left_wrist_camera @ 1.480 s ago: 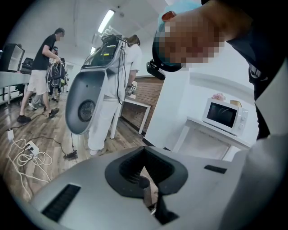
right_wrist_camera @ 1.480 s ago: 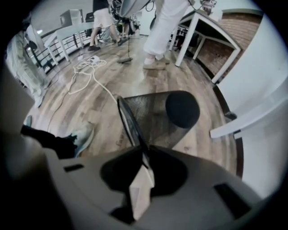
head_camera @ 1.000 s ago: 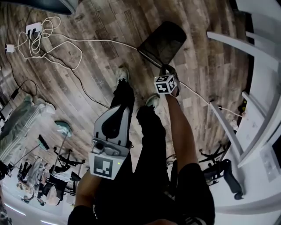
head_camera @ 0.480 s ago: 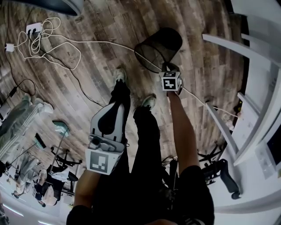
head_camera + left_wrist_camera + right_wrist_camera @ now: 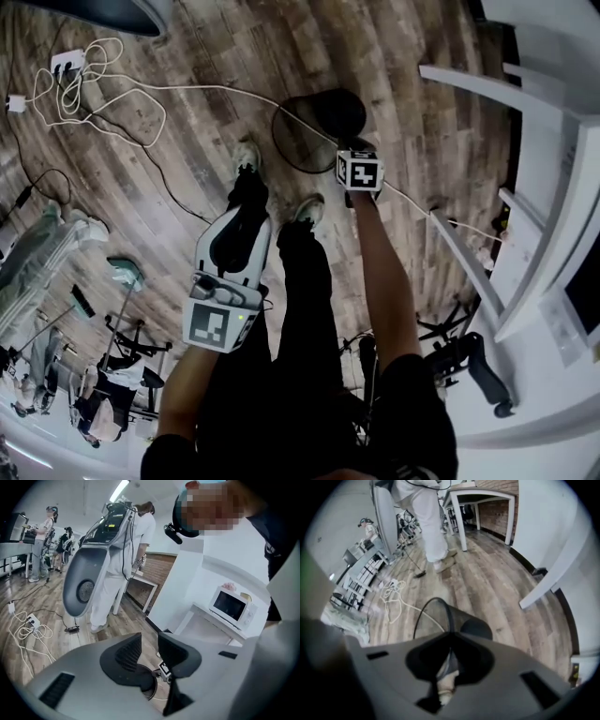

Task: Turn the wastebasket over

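The black mesh wastebasket [image 5: 323, 120] hangs tilted over the wood floor, its round mouth turned up towards me. My right gripper [image 5: 350, 147] pinches the near rim; its jaws have just been closing further on it. In the right gripper view the rim's wire runs straight into the shut jaws [image 5: 449, 641], and the basket [image 5: 461, 620] slopes away beyond them. My left gripper [image 5: 246, 208] is held back over my legs, away from the basket. Its jaws [image 5: 149, 649] have just been opening and hold nothing; the basket's rim [image 5: 151, 689] shows far below through the gap.
A white cable [image 5: 187, 89] crosses the floor to a power strip [image 5: 67, 62] at the far left and passes under the basket. White table legs [image 5: 469, 267] stand at the right. My shoes [image 5: 247, 156] are close to the basket. An office chair base [image 5: 464, 361] sits behind.
The right gripper has risen with the rim, swinging the basket from lying on its side to mouth-up. The left gripper shifted slightly forward.
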A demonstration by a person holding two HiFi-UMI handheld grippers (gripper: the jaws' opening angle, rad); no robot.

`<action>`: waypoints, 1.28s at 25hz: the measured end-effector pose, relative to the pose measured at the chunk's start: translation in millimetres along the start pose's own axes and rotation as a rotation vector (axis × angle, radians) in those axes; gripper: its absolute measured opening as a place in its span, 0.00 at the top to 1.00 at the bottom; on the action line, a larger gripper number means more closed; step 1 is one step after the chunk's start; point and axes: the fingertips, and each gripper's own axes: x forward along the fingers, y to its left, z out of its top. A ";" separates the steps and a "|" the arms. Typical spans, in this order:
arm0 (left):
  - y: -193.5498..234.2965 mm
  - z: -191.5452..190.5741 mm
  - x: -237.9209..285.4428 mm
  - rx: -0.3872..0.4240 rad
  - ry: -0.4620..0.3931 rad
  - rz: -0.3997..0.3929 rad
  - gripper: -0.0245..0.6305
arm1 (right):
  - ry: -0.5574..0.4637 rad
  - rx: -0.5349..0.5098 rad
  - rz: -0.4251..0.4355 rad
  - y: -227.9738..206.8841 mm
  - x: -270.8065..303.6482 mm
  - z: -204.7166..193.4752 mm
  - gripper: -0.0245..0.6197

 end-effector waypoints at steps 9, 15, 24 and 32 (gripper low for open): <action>13.5 -42.6 -2.1 -0.018 0.084 0.061 0.62 | -0.005 0.040 0.068 30.0 -56.1 -34.0 0.89; 42.5 -109.3 13.6 -0.111 0.203 0.085 0.57 | -0.066 0.075 0.089 44.9 -100.8 -22.1 0.89; 111.6 -236.2 64.2 -0.353 0.466 0.139 0.51 | -0.146 0.073 0.180 75.3 -170.8 11.2 0.89; 98.8 -256.8 85.0 -0.402 0.521 -0.016 0.89 | -0.172 -0.013 0.193 85.1 -211.7 19.2 0.89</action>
